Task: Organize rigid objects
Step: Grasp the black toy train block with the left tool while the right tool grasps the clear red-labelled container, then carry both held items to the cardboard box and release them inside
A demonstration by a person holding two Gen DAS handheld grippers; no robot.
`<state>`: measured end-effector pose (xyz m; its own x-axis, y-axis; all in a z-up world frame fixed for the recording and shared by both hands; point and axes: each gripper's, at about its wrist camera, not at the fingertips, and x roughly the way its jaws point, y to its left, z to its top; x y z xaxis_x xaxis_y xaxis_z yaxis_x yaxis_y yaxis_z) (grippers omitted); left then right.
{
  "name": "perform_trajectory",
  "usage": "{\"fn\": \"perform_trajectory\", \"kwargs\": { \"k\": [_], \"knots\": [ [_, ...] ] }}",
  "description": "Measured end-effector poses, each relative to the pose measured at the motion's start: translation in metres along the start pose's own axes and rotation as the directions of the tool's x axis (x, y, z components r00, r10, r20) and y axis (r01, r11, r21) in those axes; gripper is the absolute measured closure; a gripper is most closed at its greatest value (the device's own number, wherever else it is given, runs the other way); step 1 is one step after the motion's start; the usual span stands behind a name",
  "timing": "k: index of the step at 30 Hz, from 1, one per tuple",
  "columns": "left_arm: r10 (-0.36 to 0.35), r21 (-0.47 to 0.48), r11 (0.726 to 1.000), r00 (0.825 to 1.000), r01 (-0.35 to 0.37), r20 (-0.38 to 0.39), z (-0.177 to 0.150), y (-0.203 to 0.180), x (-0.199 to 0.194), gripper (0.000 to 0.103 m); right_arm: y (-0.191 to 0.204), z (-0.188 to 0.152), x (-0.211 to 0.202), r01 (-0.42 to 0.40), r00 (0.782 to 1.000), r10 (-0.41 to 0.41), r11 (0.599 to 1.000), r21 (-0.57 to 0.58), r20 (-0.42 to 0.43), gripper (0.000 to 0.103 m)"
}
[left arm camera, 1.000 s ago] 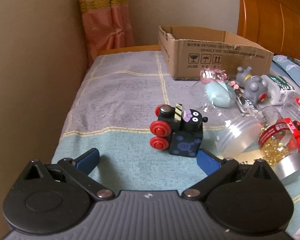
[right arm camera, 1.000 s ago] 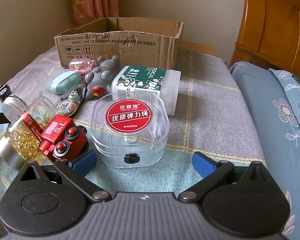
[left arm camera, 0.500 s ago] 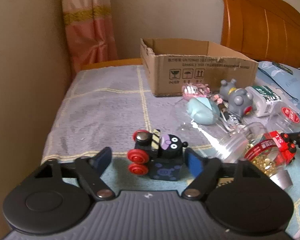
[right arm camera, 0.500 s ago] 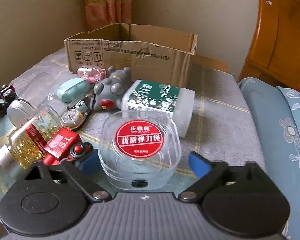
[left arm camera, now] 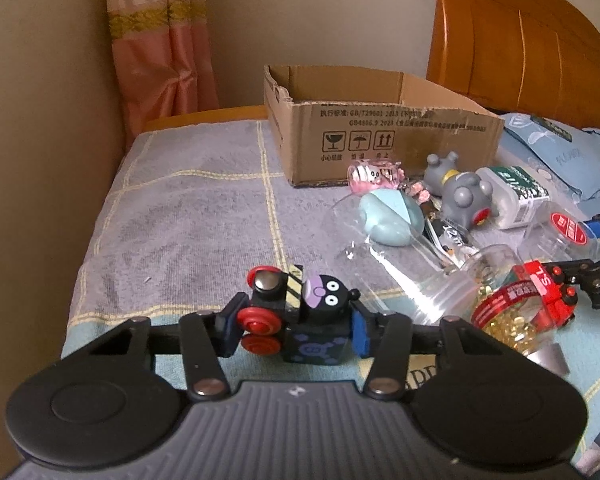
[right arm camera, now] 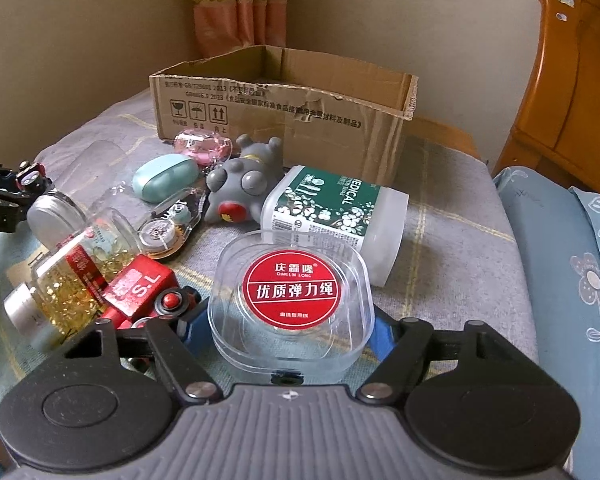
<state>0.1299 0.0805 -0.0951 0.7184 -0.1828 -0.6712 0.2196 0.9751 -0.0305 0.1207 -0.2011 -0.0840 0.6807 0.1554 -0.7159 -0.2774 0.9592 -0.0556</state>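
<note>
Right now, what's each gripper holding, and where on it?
Left gripper: black toy train, pinched across its two ends. Right gripper: clear plastic case, clamped by its left and right side walls.

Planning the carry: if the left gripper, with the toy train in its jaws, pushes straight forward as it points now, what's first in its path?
Mostly bare blanket ahead of the left gripper and toy train. Farther on, the cardboard box lies in line; depth is uncertain.

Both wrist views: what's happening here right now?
A person is tidying clutter on a bed. The left gripper has its fingers against both sides of the black toy train; the right gripper has closed around the clear round case. Both items sit on the blanket; the cardboard box waits behind.
</note>
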Motion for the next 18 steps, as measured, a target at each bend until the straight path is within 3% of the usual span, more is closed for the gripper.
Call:
{"fn": "perform_trajectory", "kwargs": {
  "k": [9, 18],
  "knots": [
    [0.014, 0.071, 0.997, 0.998, -0.009, -0.063, 0.009, 0.003, -0.013, 0.053, -0.007, 0.009, -0.018, -0.031, 1.0, 0.031, 1.0, -0.005, -0.006, 0.024],
    [0.018, 0.151, 0.988, 0.995, -0.003, -0.094, 0.04, 0.006, -0.035, 0.053, -0.01, 0.031, -0.045, -0.076, 0.997, 0.077, 0.996, -0.039, 0.031, 0.024]
  ]
}}
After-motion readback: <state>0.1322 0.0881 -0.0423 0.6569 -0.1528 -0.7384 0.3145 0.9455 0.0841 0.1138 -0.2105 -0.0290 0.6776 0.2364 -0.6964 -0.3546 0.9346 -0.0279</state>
